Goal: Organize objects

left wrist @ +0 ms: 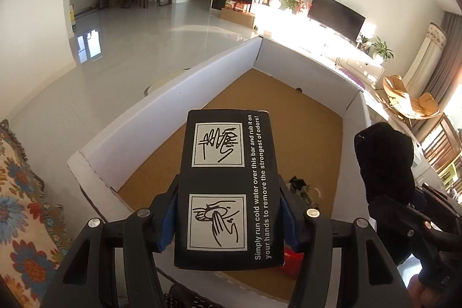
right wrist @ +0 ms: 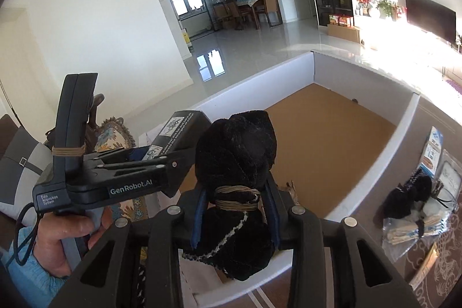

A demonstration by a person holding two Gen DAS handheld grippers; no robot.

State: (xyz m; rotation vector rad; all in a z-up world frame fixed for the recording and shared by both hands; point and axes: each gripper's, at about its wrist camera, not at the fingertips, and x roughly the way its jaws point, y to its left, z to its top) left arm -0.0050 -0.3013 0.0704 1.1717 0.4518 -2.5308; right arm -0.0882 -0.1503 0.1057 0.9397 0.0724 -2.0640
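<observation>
My left gripper [left wrist: 228, 210] is shut on a black box [left wrist: 228, 184] printed with hand-washing drawings and white text, held above a large white-walled cardboard box [left wrist: 161, 106] with a brown floor. My right gripper [right wrist: 236, 204] is shut on a black fuzzy bundle [right wrist: 239, 152] tied with tan string, also held over the near end of that box [right wrist: 260, 77]. The bundle shows at the right in the left wrist view [left wrist: 384, 155]. The left gripper and its black box [right wrist: 179, 132] show at the left in the right wrist view.
Small dark items [left wrist: 300, 186] and something red [left wrist: 293, 261] lie on the box floor below the left gripper. Packets and another black bundle [right wrist: 413, 195] lie on the table right of the box. A floral cushion [left wrist: 23, 207] is at the left.
</observation>
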